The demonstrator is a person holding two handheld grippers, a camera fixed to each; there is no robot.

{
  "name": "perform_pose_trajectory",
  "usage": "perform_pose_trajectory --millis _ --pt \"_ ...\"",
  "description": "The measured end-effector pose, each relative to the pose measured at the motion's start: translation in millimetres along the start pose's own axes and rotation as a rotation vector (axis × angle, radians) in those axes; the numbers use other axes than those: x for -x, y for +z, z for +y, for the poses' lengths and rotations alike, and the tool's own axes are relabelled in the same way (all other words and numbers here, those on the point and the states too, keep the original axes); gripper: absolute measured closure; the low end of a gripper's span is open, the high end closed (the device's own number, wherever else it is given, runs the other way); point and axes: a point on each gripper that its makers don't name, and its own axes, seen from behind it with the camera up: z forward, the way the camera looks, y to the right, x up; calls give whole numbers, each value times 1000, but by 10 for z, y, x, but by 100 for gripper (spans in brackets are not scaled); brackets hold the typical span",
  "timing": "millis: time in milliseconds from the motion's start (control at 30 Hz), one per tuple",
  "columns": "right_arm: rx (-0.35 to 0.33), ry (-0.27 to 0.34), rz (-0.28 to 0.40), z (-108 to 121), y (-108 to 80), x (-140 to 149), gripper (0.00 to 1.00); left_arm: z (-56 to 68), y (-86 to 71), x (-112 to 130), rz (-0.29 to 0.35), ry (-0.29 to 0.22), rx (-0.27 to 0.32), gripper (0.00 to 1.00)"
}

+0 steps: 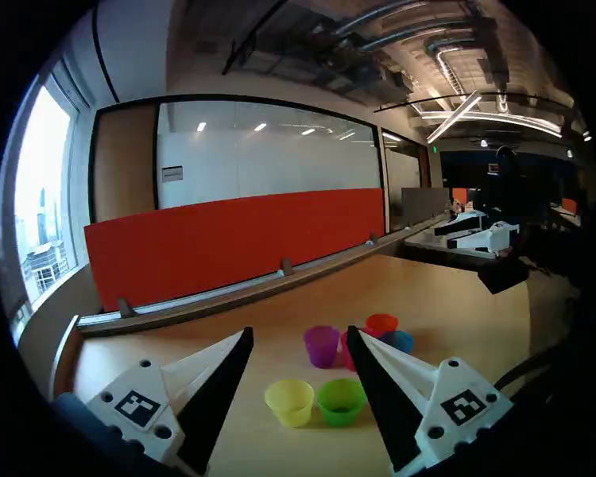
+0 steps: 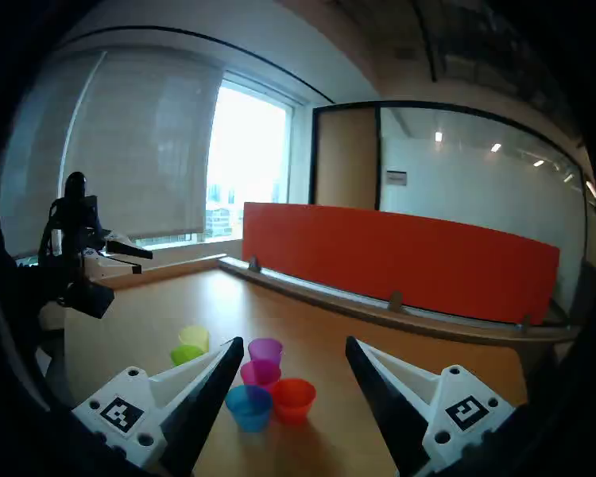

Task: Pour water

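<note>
Your left gripper (image 1: 299, 328) open, empty: yellow cup (image 1: 289, 400), green cup (image 1: 341, 400) dead ahead. Your right gripper (image 2: 294, 340) open: blue cup (image 2: 249, 406) probably nearest.

green cup (image 2: 183, 354) partly behind hand-held gripper (image 2: 292, 342)

six cups (image 1: 322, 346) on one table (image 2: 330, 334): yellow (image 2: 193, 337), green (image 2: 184, 354), purple (image 2: 265, 349), pink (image 2: 260, 372), orange (image 2: 292, 398), blue (image 2: 249, 407).
</note>
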Motion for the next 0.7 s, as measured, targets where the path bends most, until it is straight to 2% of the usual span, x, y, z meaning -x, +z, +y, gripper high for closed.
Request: perform_pose_trajectory --millis 200,367,700 --pt "-32 -45 -26 -69 7 36 1 100 30 63 -32 -6 53 14" --pt "-55 -56 -57 -110 22 122 1 120 43 118 -57 -3 70 14" --pt "-98 -64 -122 -188 70 366 1 209 108 432 -144 6 120 14"
